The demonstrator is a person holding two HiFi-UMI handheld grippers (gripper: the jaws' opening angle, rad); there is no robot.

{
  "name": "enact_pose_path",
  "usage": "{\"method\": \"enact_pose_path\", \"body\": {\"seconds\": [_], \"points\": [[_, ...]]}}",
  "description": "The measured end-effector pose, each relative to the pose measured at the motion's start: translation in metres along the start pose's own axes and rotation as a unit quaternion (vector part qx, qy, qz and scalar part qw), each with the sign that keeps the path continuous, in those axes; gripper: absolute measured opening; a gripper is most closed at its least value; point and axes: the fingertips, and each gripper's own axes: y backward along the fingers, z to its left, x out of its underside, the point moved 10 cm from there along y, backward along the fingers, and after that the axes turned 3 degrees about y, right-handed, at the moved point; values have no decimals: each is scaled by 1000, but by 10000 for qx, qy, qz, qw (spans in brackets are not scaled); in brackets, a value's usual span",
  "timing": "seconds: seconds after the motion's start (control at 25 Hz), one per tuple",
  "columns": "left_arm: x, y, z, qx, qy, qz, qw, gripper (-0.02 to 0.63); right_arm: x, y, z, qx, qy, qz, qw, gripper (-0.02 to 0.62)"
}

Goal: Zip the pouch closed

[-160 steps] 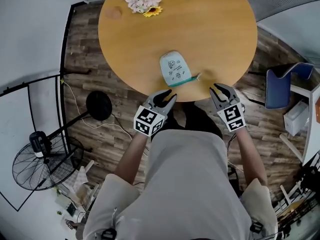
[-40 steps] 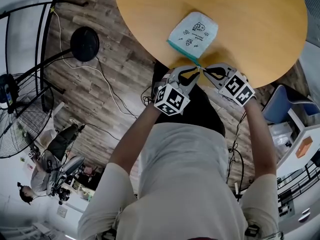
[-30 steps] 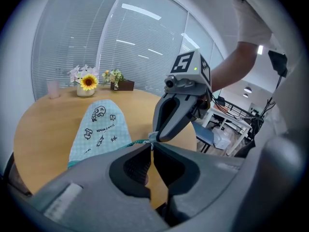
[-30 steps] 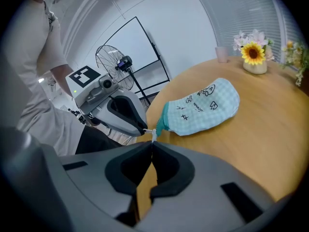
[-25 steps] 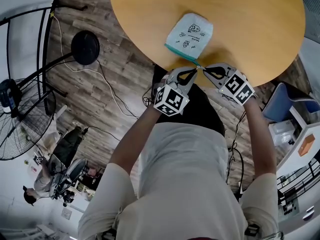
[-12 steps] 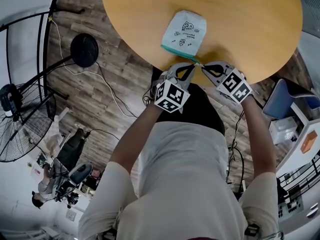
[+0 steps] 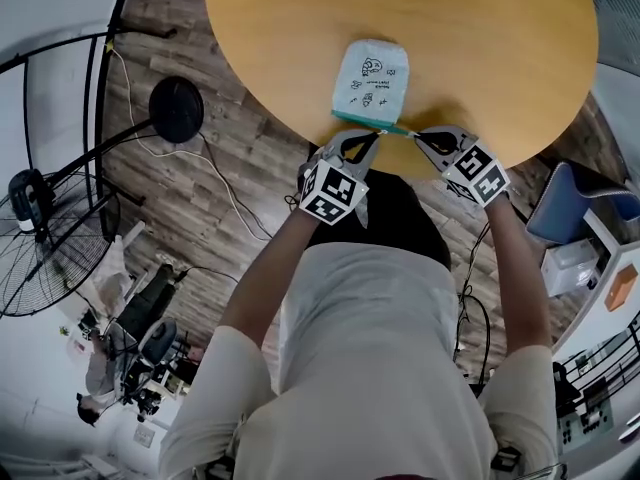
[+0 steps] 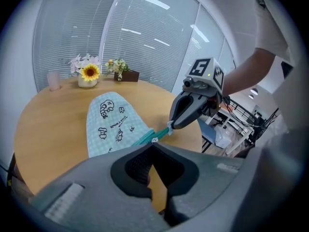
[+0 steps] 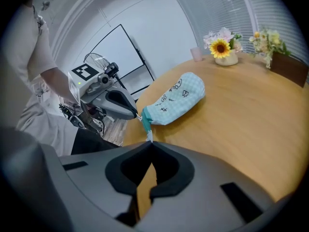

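Observation:
A pale blue checked pouch with cartoon prints lies on the round wooden table, its teal zipper edge toward the table's near rim. My left gripper is shut on the small white zipper pull at the pouch's near corner. Just to its right, my right gripper is shut on the teal end tab of the zipper, which stretches between the two. The left gripper view shows the pouch ahead and the right gripper pinching the tab. In the right gripper view the left gripper touches the pouch corner.
A vase of flowers and a pink cup stand at the table's far side. On the floor are a fan, a black stand base and a blue chair. Both grippers work right at the table's near edge.
The right gripper has moved to the right, away from the left one, and the teal zipper strip now stretches between them. The pouch has swung a little on the table.

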Motion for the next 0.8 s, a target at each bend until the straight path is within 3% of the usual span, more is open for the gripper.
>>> {"method": "enact_pose_path", "body": {"seconds": [0.24,0.52,0.64,0.8], "points": [[4,13,13,-288,286,-7,9992,18,11,16,-6,363,-26,49,9993,2],[5,24,28,-518,629,-104,9966,18,30,35,-19,496,-191,4,9986,2],[4,33,32,-480,908,-206,9945,18,38,37,-21,458,-340,-16,9984,2],[6,31,31,-298,896,-54,9955,18,42,37,-25,447,-470,10,9979,2]]}}
